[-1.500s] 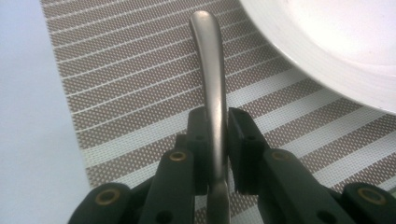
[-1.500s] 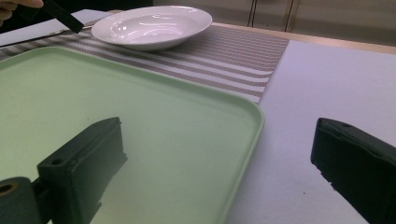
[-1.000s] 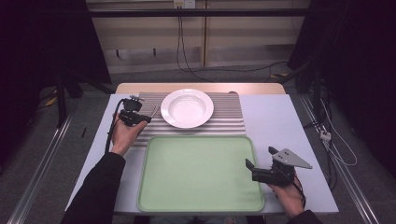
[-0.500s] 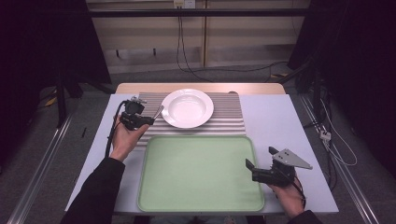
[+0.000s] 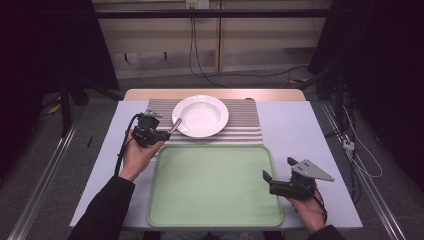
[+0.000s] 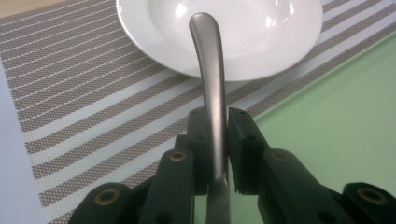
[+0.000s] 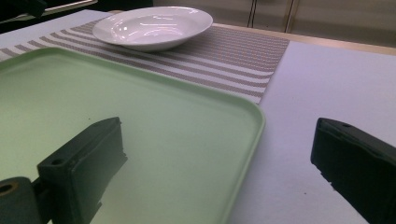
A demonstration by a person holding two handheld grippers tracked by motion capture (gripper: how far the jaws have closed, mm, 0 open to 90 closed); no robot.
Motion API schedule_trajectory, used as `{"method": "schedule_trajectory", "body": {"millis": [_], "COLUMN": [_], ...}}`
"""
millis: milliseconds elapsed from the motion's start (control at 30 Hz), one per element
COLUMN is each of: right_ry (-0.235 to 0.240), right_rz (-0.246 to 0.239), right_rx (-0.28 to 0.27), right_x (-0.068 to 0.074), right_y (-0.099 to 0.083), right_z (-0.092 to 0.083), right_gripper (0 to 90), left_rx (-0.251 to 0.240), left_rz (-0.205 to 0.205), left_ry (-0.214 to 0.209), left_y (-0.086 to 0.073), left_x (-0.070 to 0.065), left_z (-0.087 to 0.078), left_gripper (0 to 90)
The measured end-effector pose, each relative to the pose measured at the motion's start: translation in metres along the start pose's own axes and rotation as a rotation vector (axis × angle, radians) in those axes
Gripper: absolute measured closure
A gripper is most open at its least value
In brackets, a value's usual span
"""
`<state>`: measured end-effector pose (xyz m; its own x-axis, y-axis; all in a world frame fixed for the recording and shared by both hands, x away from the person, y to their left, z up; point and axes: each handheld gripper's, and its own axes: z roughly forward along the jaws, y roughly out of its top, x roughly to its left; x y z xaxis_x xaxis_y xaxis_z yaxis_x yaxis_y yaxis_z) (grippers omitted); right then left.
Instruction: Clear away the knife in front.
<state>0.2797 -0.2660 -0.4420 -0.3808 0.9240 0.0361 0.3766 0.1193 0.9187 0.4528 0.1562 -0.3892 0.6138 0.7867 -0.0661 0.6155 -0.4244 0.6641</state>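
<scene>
The desk [image 5: 295, 127] has a pale lilac-grey top, with a strip of bare wood along its far edge. A striped mat [image 5: 240, 131] lies flat on it at the far middle, its brown and white bands running side to side. Just in front of the mat lies a light green tray [image 5: 215, 185] with rounded corners and a low raised rim, its far edge meeting the mat's near edge. A white plate [image 5: 200, 116] rests on the mat, left of its centre. The desk top shows bare to the left and right of the tray.
</scene>
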Motion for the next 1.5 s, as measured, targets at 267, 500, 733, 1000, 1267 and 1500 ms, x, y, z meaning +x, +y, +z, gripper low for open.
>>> {"method": "schedule_trajectory", "body": {"millis": [267, 500, 733, 1000, 1267, 1500], "right_ry": [0.001, 0.007, 0.005, 0.006, 0.011, 0.014], "right_rz": [0.001, 0.001, -0.001, -0.002, -0.003, 0.0], "right_rx": [0.0, -0.001, 0.0, -0.001, 0.003, 0.005], "right_x": [0.0, 0.001, 0.001, 0.002, 0.003, 0.003], "right_y": [0.0, 0.0, 0.0, 0.0, 0.0, 0.0], "right_z": [0.0, 0.0, 0.001, 0.0, 0.001, 0.001], "right_gripper": [2.4, 2.4, 2.4, 2.5, 2.6, 2.6], "left_rx": [0.007, 0.016, 0.028, 0.048, 0.088, 0.125], "left_rz": [0.015, 0.015, 0.012, 0.028, 0.038, 0.044], "left_ry": [-0.011, -0.019, -0.039, -0.052, -0.064, -0.071], "left_y": [-0.004, -0.008, -0.016, -0.025, -0.033, -0.038], "left_x": [-0.015, -0.026, -0.039, -0.059, -0.067, -0.073], "left_z": [-0.001, -0.001, -0.003, 0.0, 0.013, 0.025], "left_gripper": [80.0, 80.0, 80.0, 80.0, 80.0, 80.0]}}
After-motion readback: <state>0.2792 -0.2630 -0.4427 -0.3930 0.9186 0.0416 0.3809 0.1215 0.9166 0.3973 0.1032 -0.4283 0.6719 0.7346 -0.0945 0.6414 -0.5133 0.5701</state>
